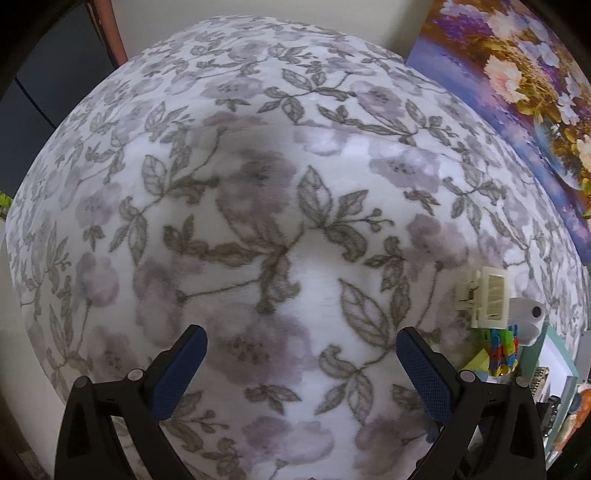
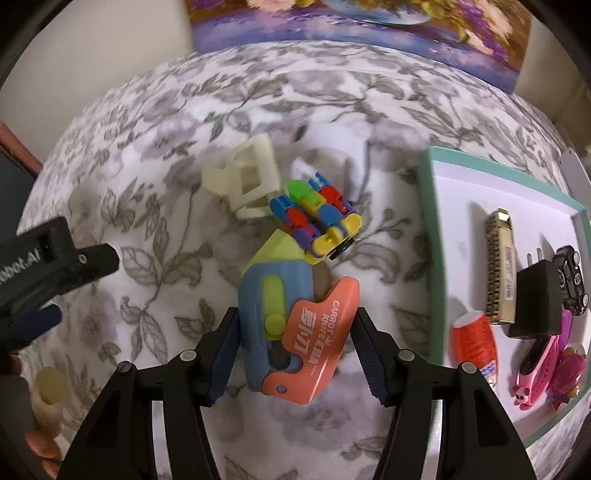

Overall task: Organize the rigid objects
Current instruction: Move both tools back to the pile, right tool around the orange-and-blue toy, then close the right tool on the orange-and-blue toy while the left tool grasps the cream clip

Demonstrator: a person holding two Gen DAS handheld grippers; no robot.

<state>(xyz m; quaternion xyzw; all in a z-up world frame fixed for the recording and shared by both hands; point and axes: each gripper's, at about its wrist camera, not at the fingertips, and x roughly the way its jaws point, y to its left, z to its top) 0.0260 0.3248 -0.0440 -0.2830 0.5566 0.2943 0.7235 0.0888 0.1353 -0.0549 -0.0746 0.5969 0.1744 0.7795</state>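
The carrot knife toy (image 2: 291, 325), blue, lime and orange, lies on the floral tablecloth (image 2: 147, 229). My right gripper (image 2: 295, 317) is shut on it, a finger pressed against each side. Just beyond the toy sit a colourful block toy (image 2: 317, 218), a cream plastic clip (image 2: 247, 181) and a blurred white object (image 2: 340, 158). My left gripper (image 1: 301, 334) is open over bare cloth, holding nothing. Its view has the cream clip (image 1: 484, 299), the white object (image 1: 528, 317) and the block toy (image 1: 502, 350) at the right edge. The left gripper's black body (image 2: 55, 258) shows at the left of the right wrist view.
A white tray with a teal rim (image 2: 436, 240) stands on the right. It holds a gold bar (image 2: 500, 266), a black charger (image 2: 537, 299), a toy car (image 2: 572, 280), an orange spool (image 2: 474, 339) and a pink watch (image 2: 535, 365). A flower painting (image 2: 332, 22) leans at the back.
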